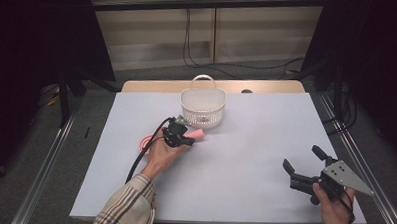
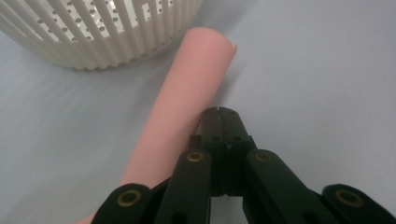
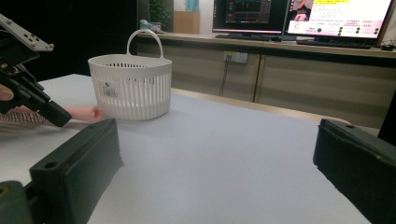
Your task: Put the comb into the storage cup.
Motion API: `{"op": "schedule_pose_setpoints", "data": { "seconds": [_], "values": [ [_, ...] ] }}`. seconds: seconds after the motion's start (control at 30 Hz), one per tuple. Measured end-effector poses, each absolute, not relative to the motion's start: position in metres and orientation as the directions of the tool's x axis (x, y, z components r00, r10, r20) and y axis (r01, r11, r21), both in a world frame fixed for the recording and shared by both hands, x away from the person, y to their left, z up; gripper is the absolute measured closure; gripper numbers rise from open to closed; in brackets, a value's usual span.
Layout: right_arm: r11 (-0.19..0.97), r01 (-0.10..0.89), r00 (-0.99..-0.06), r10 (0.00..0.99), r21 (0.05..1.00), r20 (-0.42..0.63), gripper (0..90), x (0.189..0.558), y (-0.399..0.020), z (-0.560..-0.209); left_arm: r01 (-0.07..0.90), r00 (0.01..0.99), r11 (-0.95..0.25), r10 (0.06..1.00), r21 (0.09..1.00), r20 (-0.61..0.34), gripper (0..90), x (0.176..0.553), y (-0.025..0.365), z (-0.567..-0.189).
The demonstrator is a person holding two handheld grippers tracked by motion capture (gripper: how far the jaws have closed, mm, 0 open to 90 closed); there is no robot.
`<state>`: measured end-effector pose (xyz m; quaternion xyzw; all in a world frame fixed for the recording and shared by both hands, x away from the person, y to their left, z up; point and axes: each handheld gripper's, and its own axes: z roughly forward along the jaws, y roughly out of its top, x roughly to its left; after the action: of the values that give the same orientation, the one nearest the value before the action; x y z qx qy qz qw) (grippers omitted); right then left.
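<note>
A pink roll (image 2: 187, 93) lies on the white table sheet just in front of a white slatted basket (image 2: 93, 32). My left gripper (image 2: 219, 112) is shut, with its joined tips resting against the right side of the roll and nothing between them. From above, the left gripper (image 1: 184, 136) sits low beside the pink roll (image 1: 196, 135), close to the basket (image 1: 202, 107). My right gripper (image 1: 302, 158) is held open and empty at the front right of the table. Between its wide-set jaws, the right gripper (image 3: 217, 163) looks across at the basket (image 3: 133, 88).
A flat pink ribbed thing (image 1: 145, 140) lies under the left hand. The table sheet (image 1: 266, 129) ends at dark frame rails on both sides. Cables hang behind the table, and monitors (image 3: 299, 16) stand on a long counter in the background.
</note>
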<state>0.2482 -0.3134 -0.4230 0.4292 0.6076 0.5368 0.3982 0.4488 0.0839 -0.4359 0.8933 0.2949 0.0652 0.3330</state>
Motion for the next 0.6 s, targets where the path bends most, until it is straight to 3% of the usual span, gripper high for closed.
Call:
{"op": "schedule_pose_setpoints", "data": {
  "seconds": [0.3,0.6],
  "values": [
    [0.053,0.093,-0.316,0.949,0.994,-0.021,0.2,0.248,-0.313,-0.423,0.459,0.845,-0.617,0.525,0.639,-0.099,89.5,0.446,0.087,-0.432],
    [0.052,0.095,-0.317,0.948,0.994,-0.019,0.2,0.247,-0.313,-0.423,0.398,0.876,-0.583,0.471,0.708,-0.105,85.8,0.438,0.096,-0.415]
  ]
}}
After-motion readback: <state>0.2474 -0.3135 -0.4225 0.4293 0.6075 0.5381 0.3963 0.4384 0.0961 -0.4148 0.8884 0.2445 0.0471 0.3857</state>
